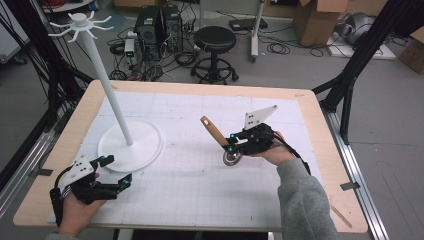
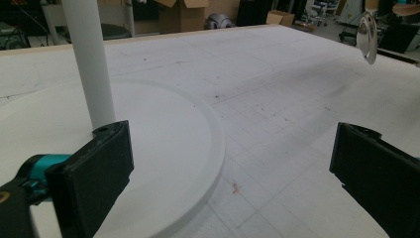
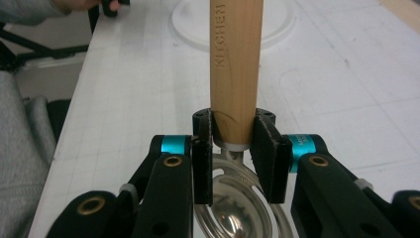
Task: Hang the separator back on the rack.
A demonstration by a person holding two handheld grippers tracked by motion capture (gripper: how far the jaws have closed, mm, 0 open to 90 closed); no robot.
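The surface [image 1: 200,190] is carrying a white hook stand [image 1: 131,141] just ahead of the left claw [image 1: 116,172], which is hovering spread wide and holding nothing. The right claw [image 1: 230,145] is pinching a wooden-handled utensil [image 1: 215,131] near the base of its handle, the handle pointing ahead of the jaws and the metal head [image 3: 237,210] hanging just behind them, off the surface. Judged progress: pickup done; if hanging is intended, the utensil is not yet on a hook [image 1: 102,20].
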